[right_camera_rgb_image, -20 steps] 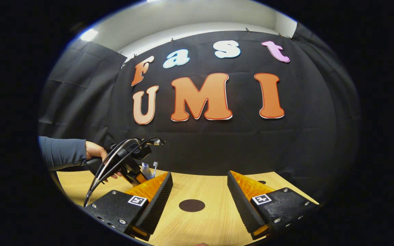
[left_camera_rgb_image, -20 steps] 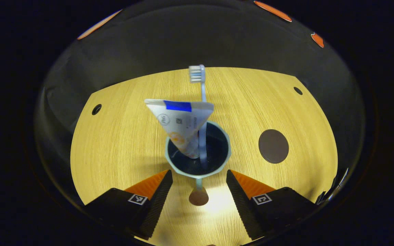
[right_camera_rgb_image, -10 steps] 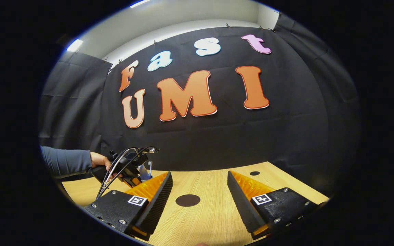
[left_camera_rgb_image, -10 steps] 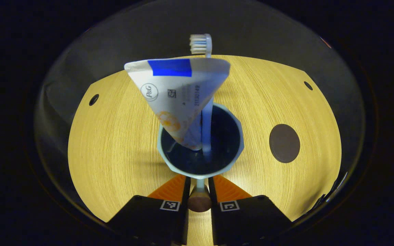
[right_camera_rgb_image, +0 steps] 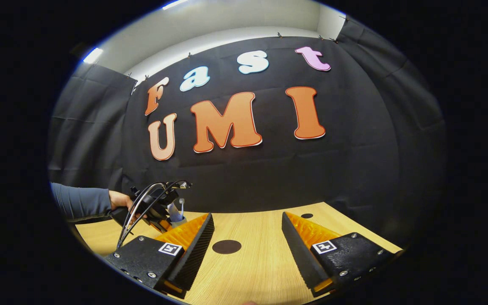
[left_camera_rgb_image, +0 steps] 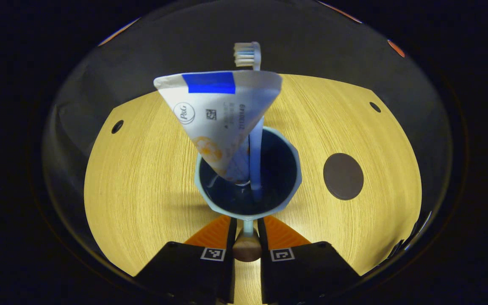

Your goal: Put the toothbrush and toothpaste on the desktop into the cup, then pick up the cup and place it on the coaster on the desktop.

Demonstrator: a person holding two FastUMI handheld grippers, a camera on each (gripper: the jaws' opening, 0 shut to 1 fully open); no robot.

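Observation:
A pale blue cup point(left_camera_rgb_image: 210, 199) with a dark inside stands in the middle of the left gripper view. In it lean a white toothpaste tube point(left_camera_rgb_image: 216, 112) with a blue band and a light blue toothbrush point(left_camera_rgb_image: 247, 55), bristles up. My left gripper point(left_camera_rgb_image: 247, 237) is shut on the cup's handle point(left_camera_rgb_image: 247, 249), which ends in a brown knob. A dark round coaster point(left_camera_rgb_image: 343, 176) lies on the wooden desktop point(left_camera_rgb_image: 142, 178) to the cup's right. My right gripper point(right_camera_rgb_image: 248, 248) hangs open over the desktop, the coaster point(right_camera_rgb_image: 226, 246) ahead of it. I cannot tell whether the cup touches the table.
In the right gripper view a hand point(right_camera_rgb_image: 119, 199) in a dark blue sleeve point(right_camera_rgb_image: 81, 201) holds the left gripper point(right_camera_rgb_image: 153, 205) with its cables at the far left. Small round holes point(left_camera_rgb_image: 117, 126) point(left_camera_rgb_image: 372, 107) mark the desktop's far corners. Black cloth walls surround the table.
My left gripper moved in toward the cup and shut on its handle; the cup now looks larger and closer. The right gripper stayed open, its view drifting slightly.

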